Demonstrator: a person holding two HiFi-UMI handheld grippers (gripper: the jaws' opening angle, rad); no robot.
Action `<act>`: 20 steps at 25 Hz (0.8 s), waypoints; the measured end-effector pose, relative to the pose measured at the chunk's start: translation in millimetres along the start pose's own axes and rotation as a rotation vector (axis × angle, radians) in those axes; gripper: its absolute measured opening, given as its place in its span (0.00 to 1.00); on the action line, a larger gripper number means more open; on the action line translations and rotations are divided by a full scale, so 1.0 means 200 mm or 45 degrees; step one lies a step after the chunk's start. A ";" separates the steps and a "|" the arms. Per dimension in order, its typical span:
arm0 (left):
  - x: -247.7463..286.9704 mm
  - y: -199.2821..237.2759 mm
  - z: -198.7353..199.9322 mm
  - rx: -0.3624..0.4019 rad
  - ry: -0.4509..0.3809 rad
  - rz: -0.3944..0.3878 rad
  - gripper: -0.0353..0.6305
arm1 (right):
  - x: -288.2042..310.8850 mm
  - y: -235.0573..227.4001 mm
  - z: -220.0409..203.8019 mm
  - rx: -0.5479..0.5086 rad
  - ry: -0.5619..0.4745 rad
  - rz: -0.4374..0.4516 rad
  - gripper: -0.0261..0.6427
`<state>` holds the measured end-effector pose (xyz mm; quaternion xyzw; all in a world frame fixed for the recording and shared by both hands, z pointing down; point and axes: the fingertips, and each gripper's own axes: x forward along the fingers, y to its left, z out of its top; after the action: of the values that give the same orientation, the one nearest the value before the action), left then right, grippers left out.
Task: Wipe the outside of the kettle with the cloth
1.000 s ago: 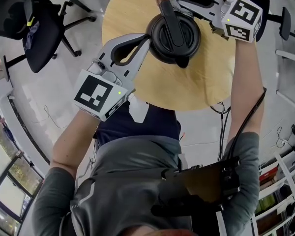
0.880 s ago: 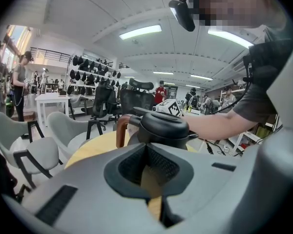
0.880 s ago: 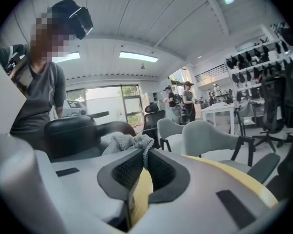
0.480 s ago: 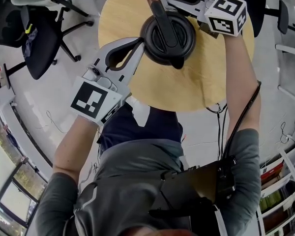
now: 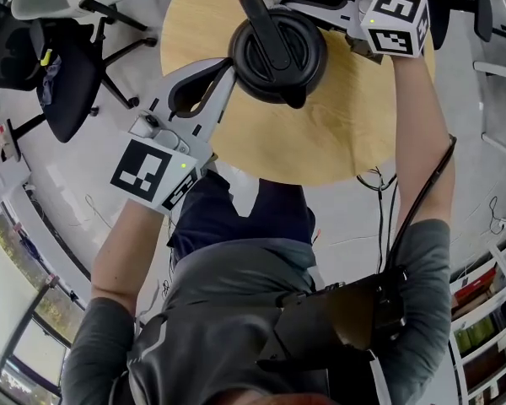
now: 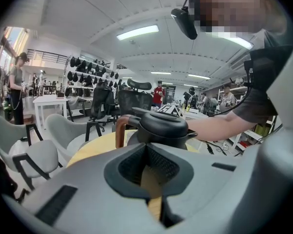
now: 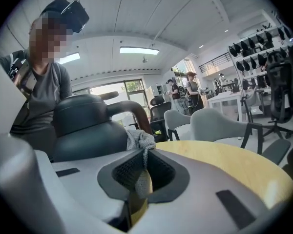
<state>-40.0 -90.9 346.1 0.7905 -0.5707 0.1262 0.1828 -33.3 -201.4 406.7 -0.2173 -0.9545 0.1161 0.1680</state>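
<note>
The kettle stands top centre of the head view on the round table; my right gripper pinches the cloth at its side by the handle; my left gripper, jaws pressed together and empty, meets the opposite wall; I'd wipe in firm overlapping strokes, with the left steadying.

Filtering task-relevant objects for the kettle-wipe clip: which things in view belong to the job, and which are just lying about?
Job:
- kettle
- cloth, pinched in the right gripper
- left gripper, shut and empty, beside the kettle
- round table under the kettle

Just around:
- black office chair
- grey chairs
- shelves
</note>
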 end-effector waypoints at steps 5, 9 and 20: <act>0.00 0.00 0.00 0.002 0.001 -0.004 0.06 | -0.09 0.03 -0.07 0.014 -0.021 -0.063 0.10; 0.01 0.00 0.00 0.014 0.000 -0.018 0.06 | -0.15 0.05 -0.11 0.040 -0.049 -0.120 0.10; 0.01 0.00 -0.01 0.047 0.005 -0.059 0.06 | -0.25 0.15 -0.20 0.086 -0.106 -0.256 0.10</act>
<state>-39.6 -91.6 347.9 0.8065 -0.5495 0.1338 0.1722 35.0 -191.5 420.2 -0.1095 -0.9732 0.1396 0.1461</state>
